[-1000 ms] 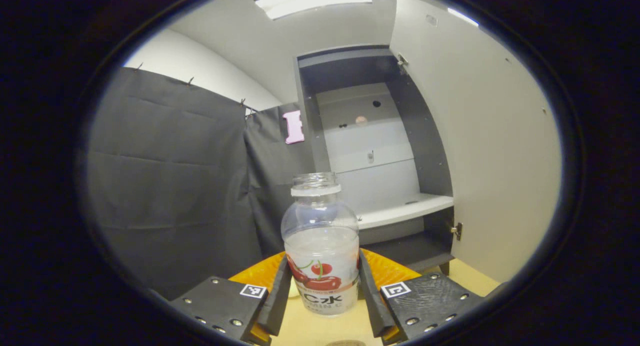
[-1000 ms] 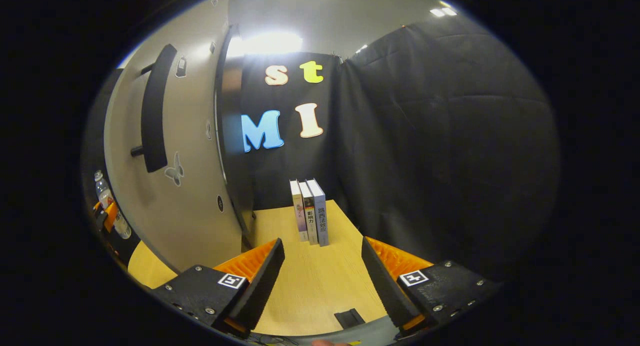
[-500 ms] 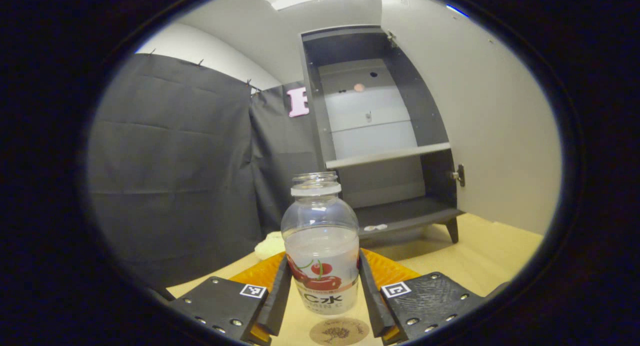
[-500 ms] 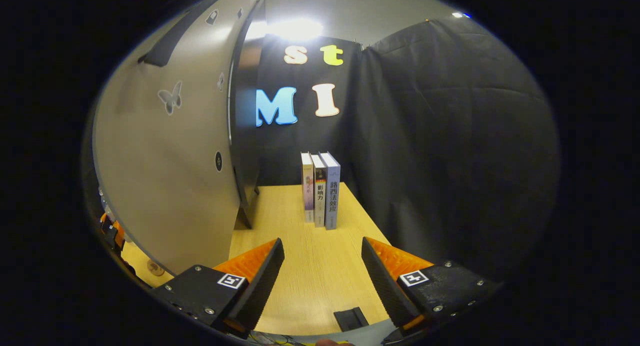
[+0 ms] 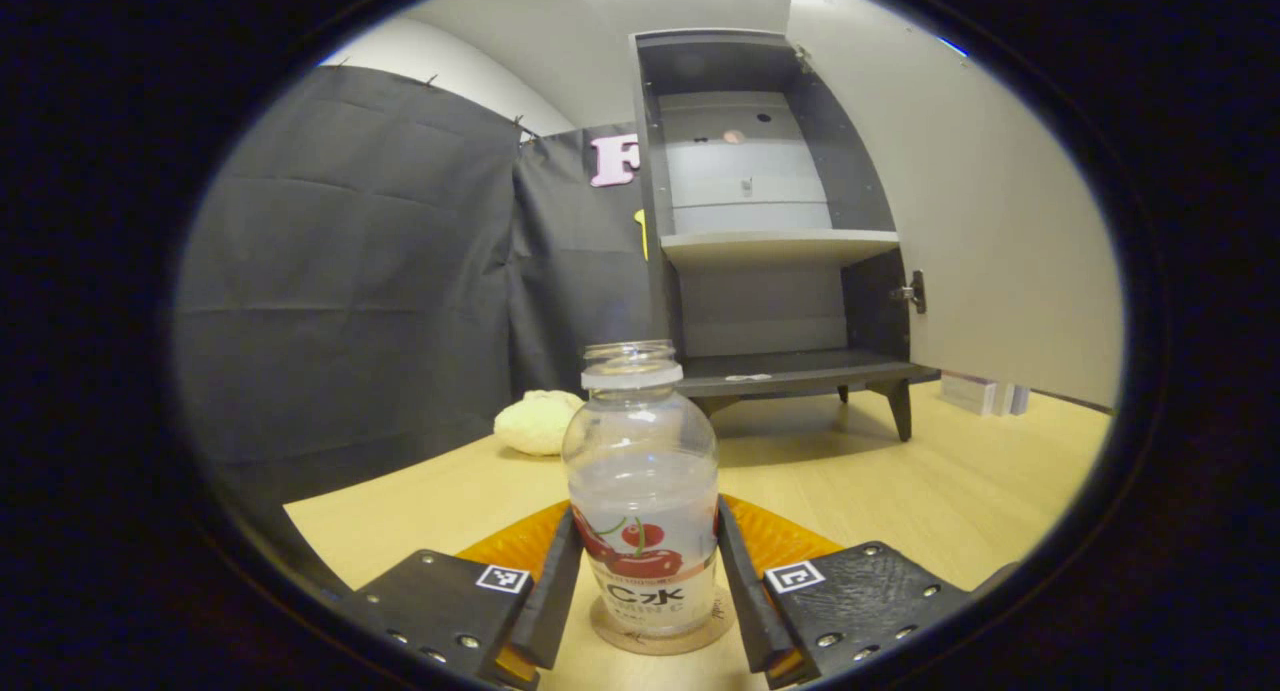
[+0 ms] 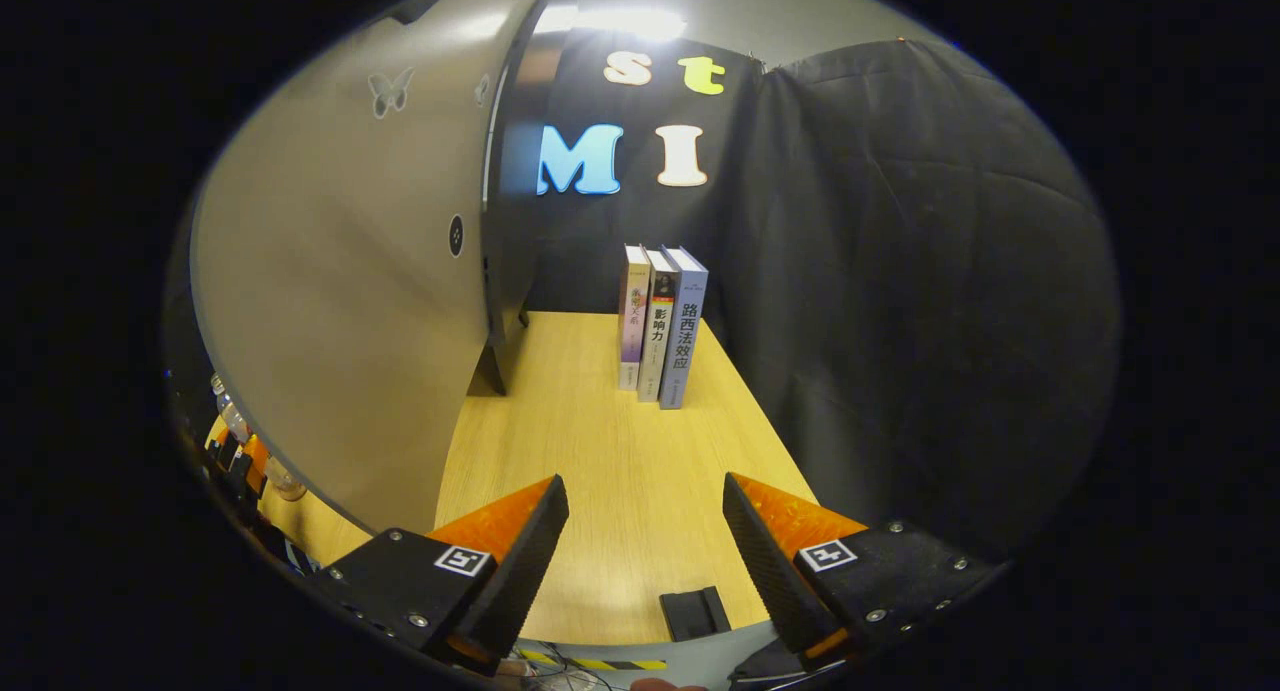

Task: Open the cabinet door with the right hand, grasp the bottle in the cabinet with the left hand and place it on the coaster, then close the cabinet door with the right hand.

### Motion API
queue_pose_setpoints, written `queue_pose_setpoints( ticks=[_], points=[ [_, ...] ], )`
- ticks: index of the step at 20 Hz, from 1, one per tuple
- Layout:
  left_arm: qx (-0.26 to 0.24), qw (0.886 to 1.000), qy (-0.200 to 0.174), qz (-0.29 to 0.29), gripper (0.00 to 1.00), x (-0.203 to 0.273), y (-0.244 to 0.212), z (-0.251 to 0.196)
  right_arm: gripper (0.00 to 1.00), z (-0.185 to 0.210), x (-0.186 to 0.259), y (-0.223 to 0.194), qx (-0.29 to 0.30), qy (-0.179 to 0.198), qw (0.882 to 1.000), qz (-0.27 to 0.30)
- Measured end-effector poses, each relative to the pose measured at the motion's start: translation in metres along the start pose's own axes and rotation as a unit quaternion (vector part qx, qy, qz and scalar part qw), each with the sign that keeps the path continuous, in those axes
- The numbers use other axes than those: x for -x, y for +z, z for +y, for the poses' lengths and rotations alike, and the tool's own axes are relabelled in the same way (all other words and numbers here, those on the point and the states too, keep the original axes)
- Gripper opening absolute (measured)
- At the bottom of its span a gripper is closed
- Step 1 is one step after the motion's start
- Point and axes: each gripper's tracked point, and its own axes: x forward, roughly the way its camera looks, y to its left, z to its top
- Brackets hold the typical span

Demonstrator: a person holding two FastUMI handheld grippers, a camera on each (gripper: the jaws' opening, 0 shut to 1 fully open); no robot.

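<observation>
A clear bottle [image 5: 641, 491] with a cherry label and no cap stands upright on a round brown coaster [image 5: 662, 635] on the wooden table. My left gripper [image 5: 642, 583] is shut on the bottle, one finger pressing each side of the label. Behind it the dark cabinet [image 5: 770, 221] stands with its door [image 5: 960, 201] swung open to the right; its shelves are bare. In the right gripper view my right gripper [image 6: 645, 536] is open over the table, beside the outer face of the door [image 6: 350, 271]. The bottle [image 6: 232, 426] and the left gripper peek past the door's lower edge.
A pale lumpy object [image 5: 538, 421] lies on the table left of the cabinet. Three books [image 6: 660, 326] stand upright near the booth wall right of the cabinet. A small black block [image 6: 692, 611] sits at the table's front edge.
My left gripper has come down with the bottle, which now rests on the coaster. The right gripper has sunk lower beside the door, still open.
</observation>
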Motion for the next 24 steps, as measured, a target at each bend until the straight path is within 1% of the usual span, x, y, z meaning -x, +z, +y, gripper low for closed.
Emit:
queue_pose_setpoints(
  ticks=[2,3,4,8,11,12,13,14,15,16,17,24],
  points=[
    [-0.002,1.000,-0.007,0.000,0.77,-0.001,-0.008,-0.003,0.96,0.007,0.001,-0.004,0.003,0.005,1.000,0.000],
    [-0.002,1.000,-0.011,0.003,0.77,0.000,-0.011,-0.003,0.96,0.010,0.000,-0.009,0.010,0.004,1.000,0.007],
    [-0.001,1.000,-0.014,0.005,0.73,0.000,-0.014,-0.003,0.97,0.011,0.002,-0.011,0.017,0.005,1.000,0.010],
    [0.014,1.000,-0.012,-0.002,0.74,0.001,-0.011,-0.002,0.96,0.012,0.006,-0.013,0.019,0.006,1.000,0.015],
    [0.014,1.000,-0.015,-0.007,0.74,0.002,-0.007,0.000,0.96,0.016,0.006,-0.018,0.016,0.009,1.000,0.025],
    [0.009,1.000,-0.013,-0.016,0.75,0.003,-0.003,0.001,0.96,0.018,0.006,-0.018,0.017,0.011,0.999,0.024],
    [0.005,1.000,-0.011,-0.022,0.80,0.004,0.000,0.002,0.96,0.023,0.007,-0.018,0.021,0.015,0.999,0.023],
    [0.002,1.000,-0.010,-0.026,0.75,0.006,0.002,0.002,0.96,0.026,0.007,-0.019,0.025,0.018,0.999,0.024],
    [0.003,1.000,-0.014,-0.025,0.75,0.006,0.003,0.001,0.96,0.028,0.008,-0.021,0.029,0.021,0.999,0.026],
    [0.000,1.000,-0.009,-0.025,0.80,0.008,0.004,0.005,0.96,0.030,0.010,-0.023,0.031,0.023,0.999,0.028],
    [-0.006,1.000,0.001,-0.030,0.75,0.007,0.007,0.009,0.96,0.030,0.012,-0.025,0.031,0.025,0.999,0.030],
    [-0.001,0.999,-0.003,-0.040,0.74,0.012,0.022,0.013,0.96,0.022,0.019,-0.030,0.021,0.019,0.999,0.037]
  ],
)
